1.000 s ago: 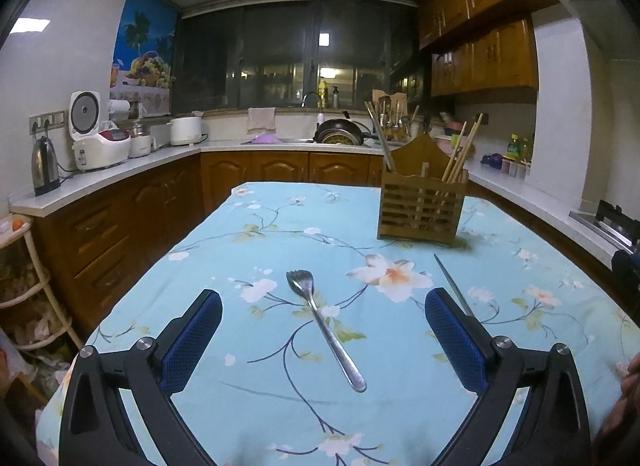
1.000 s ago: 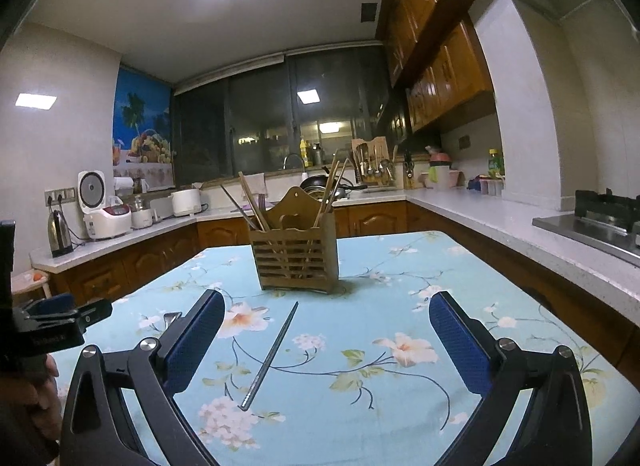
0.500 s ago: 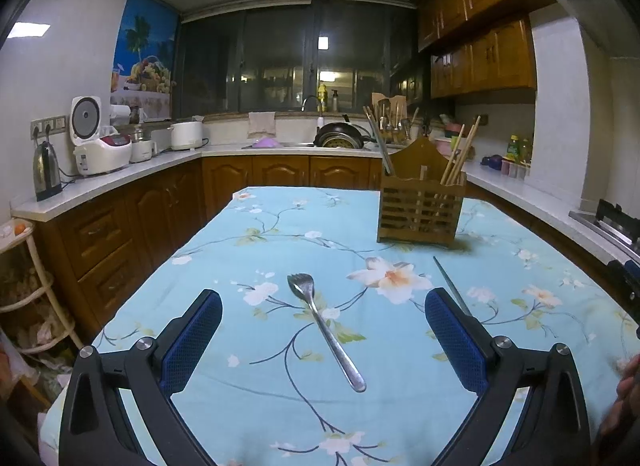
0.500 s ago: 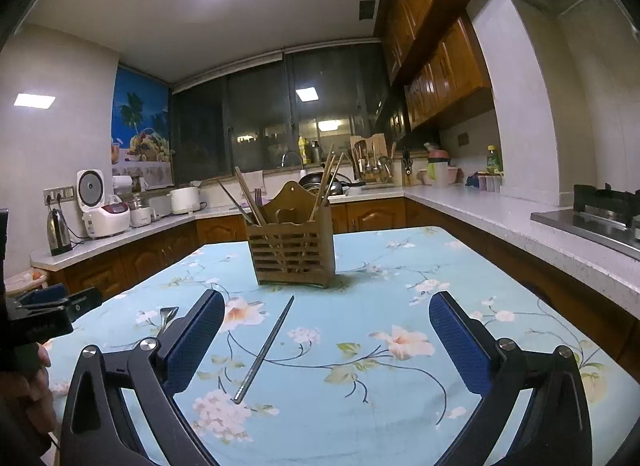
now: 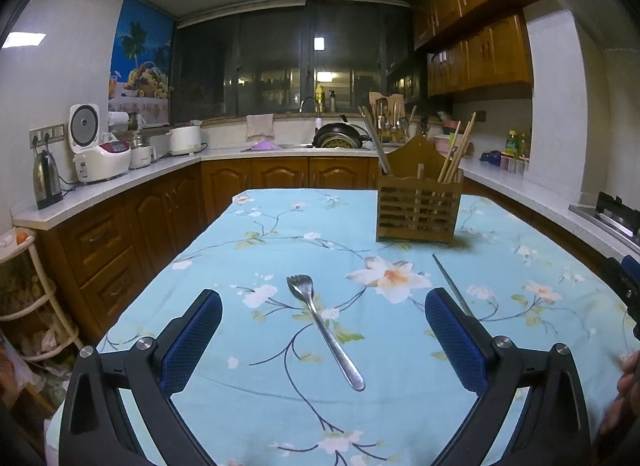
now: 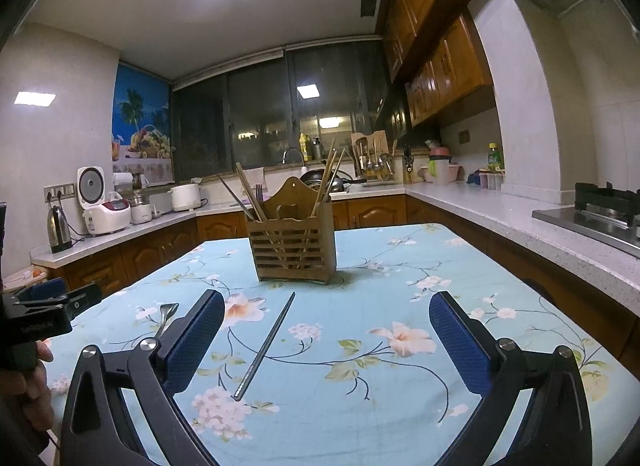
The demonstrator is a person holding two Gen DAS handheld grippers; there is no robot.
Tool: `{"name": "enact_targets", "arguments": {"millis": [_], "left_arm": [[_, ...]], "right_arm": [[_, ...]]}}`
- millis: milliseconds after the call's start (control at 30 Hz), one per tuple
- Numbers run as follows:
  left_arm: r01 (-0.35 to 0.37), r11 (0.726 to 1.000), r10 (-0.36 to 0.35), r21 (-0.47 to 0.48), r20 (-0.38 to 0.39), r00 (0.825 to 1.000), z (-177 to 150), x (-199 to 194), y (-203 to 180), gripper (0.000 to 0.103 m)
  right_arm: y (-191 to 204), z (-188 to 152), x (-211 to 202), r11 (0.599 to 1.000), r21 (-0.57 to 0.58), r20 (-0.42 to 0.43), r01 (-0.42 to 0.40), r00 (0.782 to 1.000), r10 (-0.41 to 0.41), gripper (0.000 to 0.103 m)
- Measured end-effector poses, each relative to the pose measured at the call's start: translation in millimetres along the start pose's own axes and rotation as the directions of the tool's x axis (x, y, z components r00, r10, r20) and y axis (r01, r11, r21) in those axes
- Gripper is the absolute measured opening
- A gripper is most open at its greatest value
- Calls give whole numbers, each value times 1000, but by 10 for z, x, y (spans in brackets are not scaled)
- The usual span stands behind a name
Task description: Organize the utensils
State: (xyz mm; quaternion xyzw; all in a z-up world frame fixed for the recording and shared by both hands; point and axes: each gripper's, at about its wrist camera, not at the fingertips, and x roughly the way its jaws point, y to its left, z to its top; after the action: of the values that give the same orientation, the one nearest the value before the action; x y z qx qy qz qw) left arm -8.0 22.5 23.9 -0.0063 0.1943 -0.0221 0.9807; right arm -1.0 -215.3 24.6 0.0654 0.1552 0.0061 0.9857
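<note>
A metal fork (image 5: 324,330) lies on the floral blue tablecloth (image 5: 248,250), tines away from me, between the open fingers of my left gripper (image 5: 322,316). A single metal chopstick (image 6: 266,344) lies on the cloth in front of my open right gripper (image 6: 326,316); it also shows in the left wrist view (image 5: 452,284). A wooden slatted utensil holder (image 6: 294,246) with several chopsticks in it stands upright beyond both; it also shows in the left wrist view (image 5: 418,203). The fork's head shows at the left in the right wrist view (image 6: 168,310). Both grippers are empty.
Kitchen counters with wooden cabinets (image 5: 132,221) surround the table. A kettle (image 5: 46,179), a rice cooker (image 5: 98,149) and a pot stand on the left counter. A stove (image 6: 600,209) is on the right. The left gripper's body (image 6: 40,314) shows at the right wrist view's left edge.
Both grippers have drifted slightly; the holder looks a little nearer in the right wrist view. The fork and the chopstick have not moved. Both grippers stay open.
</note>
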Motion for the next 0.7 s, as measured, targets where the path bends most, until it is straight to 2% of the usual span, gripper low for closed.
{"name": "enact_targets", "arguments": {"millis": [700], "left_arm": [[-8, 1000, 8, 13, -4, 1000, 17, 15, -12, 102]], "right_arm": [[11, 2, -3, 1000, 0, 0, -2, 1000, 2, 103]]}}
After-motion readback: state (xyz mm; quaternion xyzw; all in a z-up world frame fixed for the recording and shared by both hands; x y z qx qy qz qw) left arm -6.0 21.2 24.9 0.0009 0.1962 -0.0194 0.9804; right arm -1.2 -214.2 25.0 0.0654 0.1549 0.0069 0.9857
